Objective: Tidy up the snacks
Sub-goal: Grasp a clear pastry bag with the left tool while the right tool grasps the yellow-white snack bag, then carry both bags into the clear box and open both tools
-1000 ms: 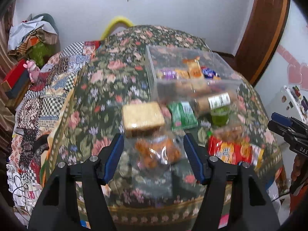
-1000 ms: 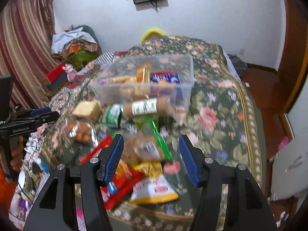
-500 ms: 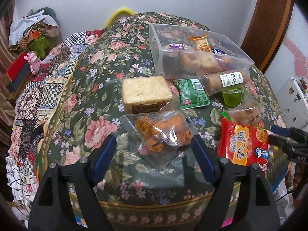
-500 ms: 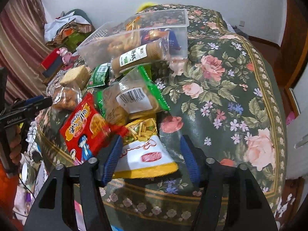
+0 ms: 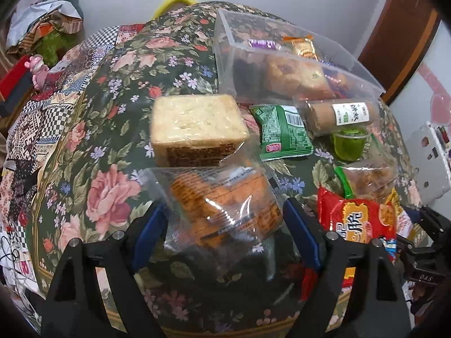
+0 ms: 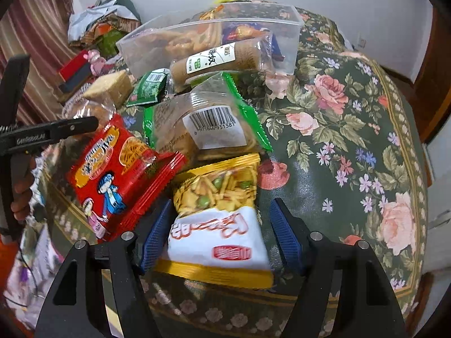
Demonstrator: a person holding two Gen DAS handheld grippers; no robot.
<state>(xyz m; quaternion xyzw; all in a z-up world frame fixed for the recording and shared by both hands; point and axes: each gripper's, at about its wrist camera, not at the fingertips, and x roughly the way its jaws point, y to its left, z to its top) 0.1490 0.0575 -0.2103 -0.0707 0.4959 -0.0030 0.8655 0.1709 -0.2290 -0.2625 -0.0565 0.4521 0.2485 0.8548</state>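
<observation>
My left gripper (image 5: 225,233) is open, its jaws on either side of a clear bag of orange crackers (image 5: 225,205) on the floral table. My right gripper (image 6: 221,233) is open, straddling a yellow-and-white snack bag (image 6: 217,219). A clear plastic bin (image 5: 282,56) holding several snacks stands at the back; it also shows in the right wrist view (image 6: 214,33). Loose snacks lie in front of it: a wrapped biscuit block (image 5: 197,129), a green packet (image 5: 282,132), a cookie roll (image 5: 338,115), a green jelly cup (image 5: 349,145), a red bag (image 6: 118,169), and a clear green-edged bag (image 6: 208,124).
The table has a dark floral cloth (image 6: 352,129) with its front edge just under both grippers. A patchwork-covered seat (image 5: 36,107) and piled clothes (image 5: 42,28) are at the left. A wooden door (image 5: 400,33) is at the right.
Both grippers have moved down and forward toward the table. The left now straddles the cracker bag; the right straddles the yellow-and-white bag. Both stay open.
</observation>
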